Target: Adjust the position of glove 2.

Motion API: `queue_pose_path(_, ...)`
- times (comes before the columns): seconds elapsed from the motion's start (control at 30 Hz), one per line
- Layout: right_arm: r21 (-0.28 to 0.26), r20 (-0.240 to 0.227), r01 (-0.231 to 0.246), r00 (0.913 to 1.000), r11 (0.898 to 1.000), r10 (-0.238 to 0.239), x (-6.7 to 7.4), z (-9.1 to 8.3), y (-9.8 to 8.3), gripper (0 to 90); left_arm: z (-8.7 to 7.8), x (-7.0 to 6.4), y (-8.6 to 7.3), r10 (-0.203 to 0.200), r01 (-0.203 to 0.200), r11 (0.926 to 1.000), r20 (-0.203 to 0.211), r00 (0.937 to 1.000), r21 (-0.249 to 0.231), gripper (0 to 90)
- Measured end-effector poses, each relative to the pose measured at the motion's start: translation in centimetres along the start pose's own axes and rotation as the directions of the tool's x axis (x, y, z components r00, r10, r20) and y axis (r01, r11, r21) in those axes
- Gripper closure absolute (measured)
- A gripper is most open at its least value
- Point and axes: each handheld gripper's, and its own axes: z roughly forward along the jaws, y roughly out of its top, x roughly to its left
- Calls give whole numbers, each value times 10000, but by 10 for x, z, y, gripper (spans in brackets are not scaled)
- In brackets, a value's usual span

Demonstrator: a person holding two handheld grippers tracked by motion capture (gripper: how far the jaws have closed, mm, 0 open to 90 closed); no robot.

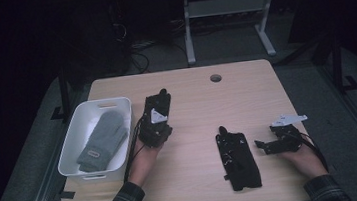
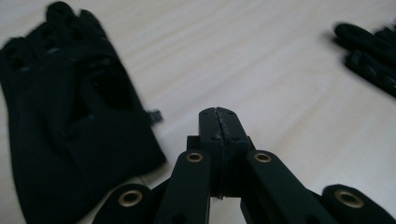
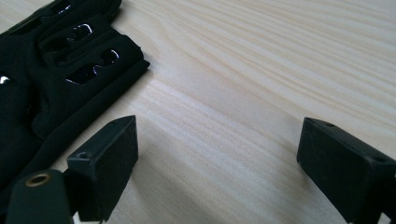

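Table (image 1: 185, 84): black glove (image 1: 238, 159) lies flat, long axis front-to-back, just left of the right gripper (image 1: 266, 145). That gripper is the nearer one; jaws spread wide, empty, glove edge just beside its left jaw (image 3: 70, 70). Left gripper (image 2: 218, 122) fully closed, holding nothing, beside the white bin (image 1: 116, 104) with the grey mitten (image 1: 102, 138); glove well off to its right.

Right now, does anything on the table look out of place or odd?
Nothing looks damaged or spilled. One grey mitten lies alone in the white bin, while a black glove lies flat on the table, apart from the open right gripper. The left gripper is shut on nothing.
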Motion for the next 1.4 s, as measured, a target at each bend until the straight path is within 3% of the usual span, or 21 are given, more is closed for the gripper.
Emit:
queue_pose_path(0.1, 22, -15, 29, 10000, 10000, -29, 0, 0, 0, 113, 8, 9, 10, -254, 252, 9996, -262, 9993, -91, 893)
queue_pose_path(0.2, 36, -28, 25, 10000, 10000, -25, 0, 0, 0, 107, 16, 15, 20, -203, 201, 9998, -692, 9974, -38, 893)
queue_pose_path(0.4, 45, -38, 8, 10000, 10000, -8, 0, 0, 0, 107, 34, 30, 33, -335, 361, 9991, -1116, 9932, 214, 893)
queue_pose_path(0.63, 42, -38, 21, 10000, 10000, -21, 0, 0, 0, 106, 56, 48, 33, -778, 879, 9945, -1597, 9841, 575, 894)
queue_pose_path(0.77, 41, -39, 22, 10000, 10000, -22, 0, 0, 0, 106, 69, 52, 29, -703, 872, 9909, -1585, 9849, 1027, 894)
queue_pose_path(0.93, 42, -42, 21, 10000, 10000, -21, 0, 0, 0, 106, 73, 53, 27, -732, 896, 9905, -1511, 9858, 1047, 895)
queue_pose_path(1.07, 43, -41, 21, 10000, 10000, -21, 0, 0, 0, 106, 71, 45, 26, -589, 717, 9914, -1149, 9916, 1098, 895)
queue_pose_path(1.27, 30, -40, 64, 10000, 10000, -63, 0, 0, 0, 106, 69, 23, 23, -297, 340, 9943, -445, 9986, 1010, 895)
queue_pose_path(1.4, 30, -38, 68, 10000, 10000, -67, 0, 0, 0, 106, 68, 2, 21, -244, 226, 9964, 217, 9995, 821, 895)
